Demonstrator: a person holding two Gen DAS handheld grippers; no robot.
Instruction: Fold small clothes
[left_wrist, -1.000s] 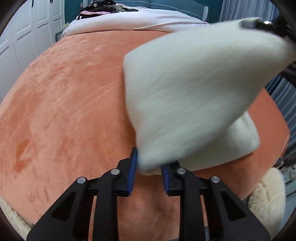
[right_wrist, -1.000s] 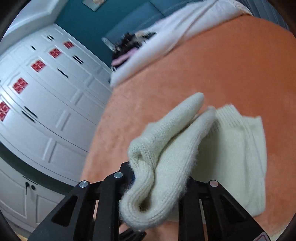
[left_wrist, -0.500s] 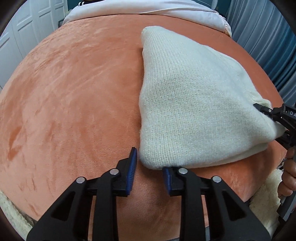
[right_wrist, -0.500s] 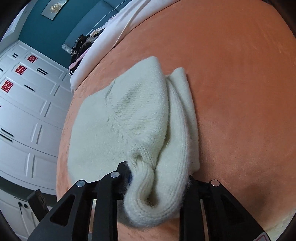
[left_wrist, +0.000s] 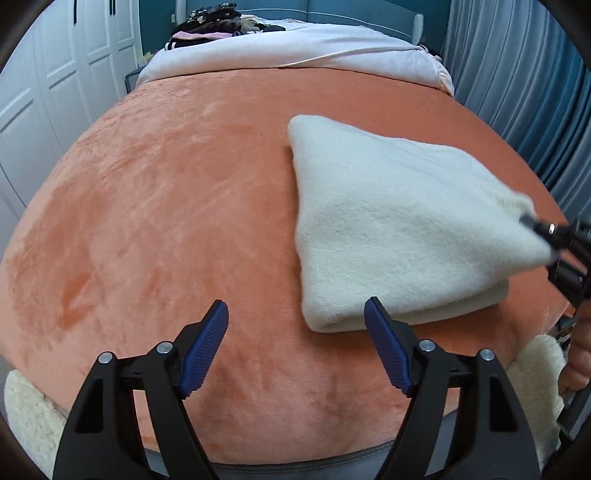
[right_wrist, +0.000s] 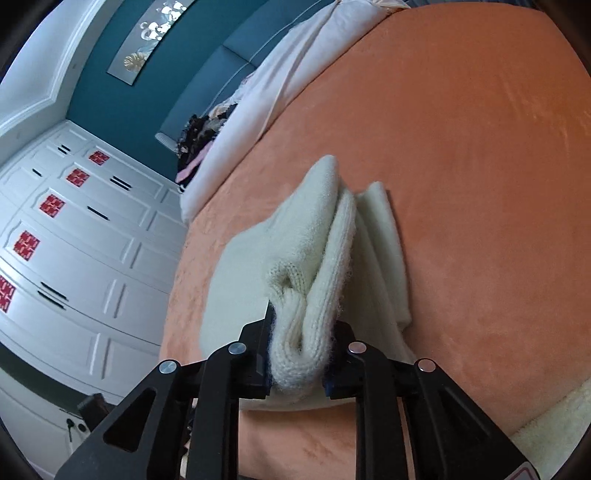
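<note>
Left wrist view: the right gripper (left_wrist: 543, 236) enters at the right edge and is mostly cut off by the frame, and the corner of the sweater (left_wrist: 399, 229) it pinches is blurred, so the pads themselves cannot be made out there. A hand (left_wrist: 580, 354) shows only as a sliver at the lower right. A dark heap of clothes (left_wrist: 210, 22) far away by the headboard is too small to sort out.

The sweater is cream knit, folded into a thick wedge of several layers. It lies on the right half of the orange blanket (left_wrist: 155, 206), its near folded edge rounded and its right corner pulled up off the blanket toward the right gripper. In the right wrist view the right gripper (right_wrist: 297, 354) is clamped narrowly on a bunched roll of ribbed knit, with the sweater (right_wrist: 303, 236) spreading away in front of it in stacked layers.

The left gripper (left_wrist: 295, 350) has its jaws opening wide with nothing between them. Its right pad (left_wrist: 386, 350) stands just in front of the sweater's near corner, and whether it touches cannot be told.

The blanket's left half lies bare and open. A fluffy white rug (left_wrist: 532, 384) shows past the near edge of the bed, a pale duvet (left_wrist: 295, 51) covers the far end, and white wardrobe doors (right_wrist: 74, 236) stand beyond the bed's left side.
</note>
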